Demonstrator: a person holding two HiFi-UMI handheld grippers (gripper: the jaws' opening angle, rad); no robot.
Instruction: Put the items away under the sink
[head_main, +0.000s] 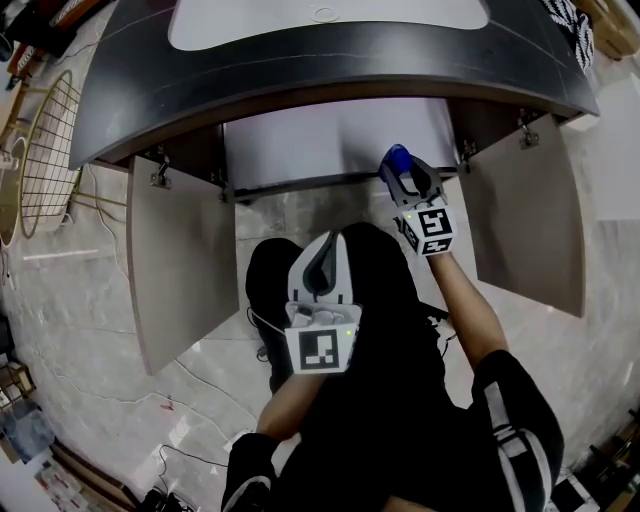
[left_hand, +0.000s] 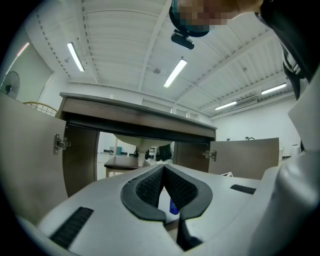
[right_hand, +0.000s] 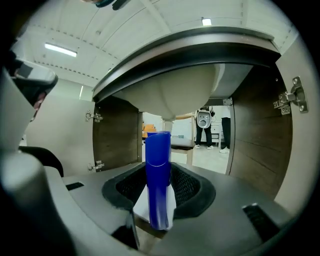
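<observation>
A white bottle with a tall blue cap stands upright between the pads of my right gripper, which is shut on it. In the head view this right gripper holds the blue cap at the mouth of the open cabinet under the sink counter. The basin's underside hangs just above the bottle. My left gripper waits lower, in front of the opening, and its jaws meet at the tips with nothing between them.
Both cabinet doors stand open, the left door and the right door. A gold wire rack leans at the far left. Cables lie on the marble floor. The cabinet has no back: a person's legs show beyond.
</observation>
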